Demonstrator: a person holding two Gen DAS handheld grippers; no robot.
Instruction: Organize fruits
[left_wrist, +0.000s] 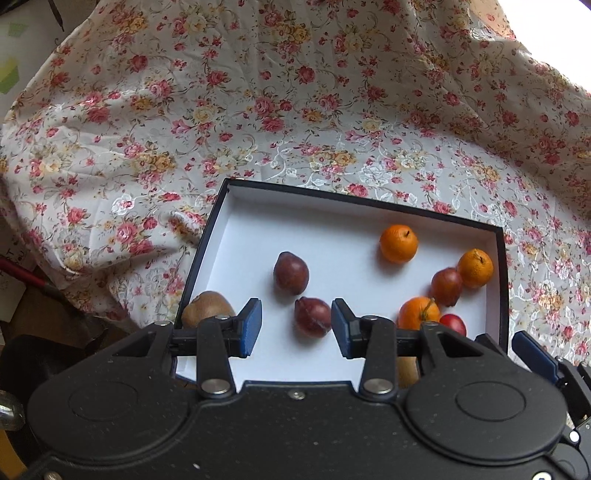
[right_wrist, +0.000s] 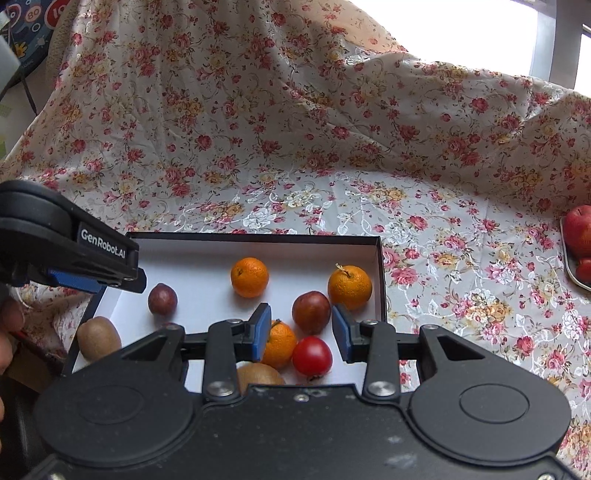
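Observation:
A black box with a white inside (left_wrist: 258, 221) (right_wrist: 207, 251) lies on the flowered cloth and holds fruit. In the left wrist view I see two dark purple fruits (left_wrist: 291, 272) (left_wrist: 312, 316), oranges (left_wrist: 399, 243) (left_wrist: 475, 268) (left_wrist: 419, 314), a reddish fruit (left_wrist: 446, 286), a red fruit (left_wrist: 453, 324) and a kiwi (left_wrist: 207, 308). My left gripper (left_wrist: 296, 328) is open, its pads either side of the near purple fruit, not touching. My right gripper (right_wrist: 301, 338) is open above a red fruit (right_wrist: 312, 355), an orange (right_wrist: 280, 343) and a dark red fruit (right_wrist: 311, 312).
A tray (right_wrist: 570, 269) with red apples (right_wrist: 579, 230) sits at the far right edge. Kiwis (right_wrist: 98, 338) (right_wrist: 258, 373) lie at the box's near side. The flowered cloth (right_wrist: 295, 147) rises in folds behind. The left gripper's body (right_wrist: 66, 243) hangs over the box's left end.

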